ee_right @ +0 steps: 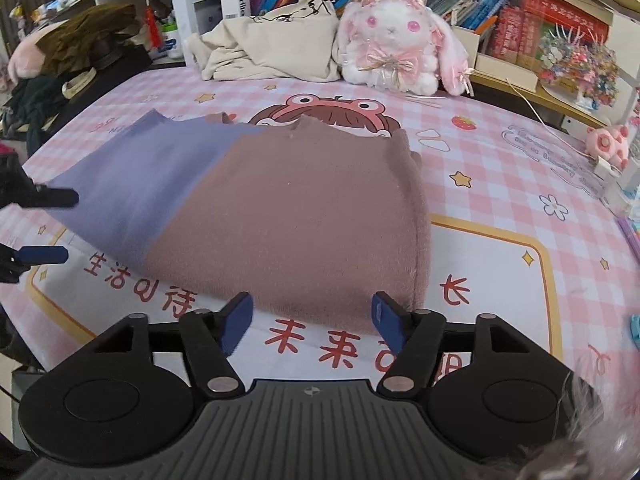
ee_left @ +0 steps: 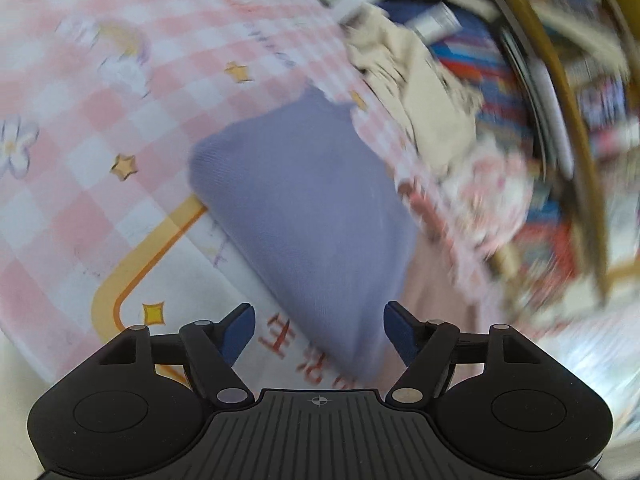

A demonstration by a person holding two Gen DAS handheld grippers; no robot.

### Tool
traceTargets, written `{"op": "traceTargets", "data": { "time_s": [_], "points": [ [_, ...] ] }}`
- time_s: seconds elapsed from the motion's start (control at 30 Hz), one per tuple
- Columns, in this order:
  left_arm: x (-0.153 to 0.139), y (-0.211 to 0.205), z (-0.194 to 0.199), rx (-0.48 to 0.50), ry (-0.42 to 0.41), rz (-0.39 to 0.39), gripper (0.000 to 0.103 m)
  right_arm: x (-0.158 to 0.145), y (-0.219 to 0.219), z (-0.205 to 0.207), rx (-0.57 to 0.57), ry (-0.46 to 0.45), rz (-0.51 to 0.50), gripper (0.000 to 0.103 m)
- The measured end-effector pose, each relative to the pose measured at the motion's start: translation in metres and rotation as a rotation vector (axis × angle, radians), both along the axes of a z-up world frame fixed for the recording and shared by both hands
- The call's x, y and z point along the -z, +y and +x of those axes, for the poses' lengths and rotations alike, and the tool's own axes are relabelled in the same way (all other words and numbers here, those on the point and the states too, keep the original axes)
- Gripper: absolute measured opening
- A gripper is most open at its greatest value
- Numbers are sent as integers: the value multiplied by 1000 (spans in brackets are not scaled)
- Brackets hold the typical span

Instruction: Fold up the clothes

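Observation:
A folded garment lies flat on the pink checked mat [ee_right: 500,184]; its left part is lavender [ee_right: 132,184] and its right part is mauve-brown [ee_right: 304,216]. My right gripper [ee_right: 312,322] stands open at the brown part's near edge, and the blue pads do not touch the cloth. My left gripper [ee_left: 320,332] is open too. A corner of the lavender cloth [ee_left: 304,208] reaches in between its fingers without being pinched. In the right wrist view the left gripper [ee_right: 52,226] shows at the far left, by the lavender edge. The left wrist view is blurred.
At the back of the mat are a heap of beige cloth [ee_right: 272,52] and a white and pink plush rabbit [ee_right: 396,40]. Bookshelves [ee_right: 520,12] rise behind them. Dark clothes [ee_right: 80,44] are piled at the left and small toys [ee_right: 608,144] lie at the right edge.

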State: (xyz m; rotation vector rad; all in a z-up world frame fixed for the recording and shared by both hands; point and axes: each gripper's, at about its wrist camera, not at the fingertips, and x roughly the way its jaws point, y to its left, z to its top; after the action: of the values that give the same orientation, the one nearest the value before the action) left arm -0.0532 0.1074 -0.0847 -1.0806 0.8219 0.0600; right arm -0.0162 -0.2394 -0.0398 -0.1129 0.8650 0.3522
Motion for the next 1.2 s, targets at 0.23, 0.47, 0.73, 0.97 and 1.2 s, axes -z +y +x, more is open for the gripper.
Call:
{"op": "traceTargets", "data": {
  "time_s": [0.23,0.47,0.73,0.97,1.2],
  "points": [
    [16,34,0,-198,6,-116,69,-6,11,-8,38,-11,-23,55],
    [31,51,2,-294,24,-160,44,-9,15,-15,86,-13,-47,55],
    [34,59,25,-237,-2,-31,12,-12,23,-17,115,-12,-41,49],
    [-10,65,19,-160,-118,272,10,-12,38,-20,88,-3,-47,45],
    [23,95,11,-204,-61,60,36,-11,38,-19,131,8,-24,45]
  ]
}}
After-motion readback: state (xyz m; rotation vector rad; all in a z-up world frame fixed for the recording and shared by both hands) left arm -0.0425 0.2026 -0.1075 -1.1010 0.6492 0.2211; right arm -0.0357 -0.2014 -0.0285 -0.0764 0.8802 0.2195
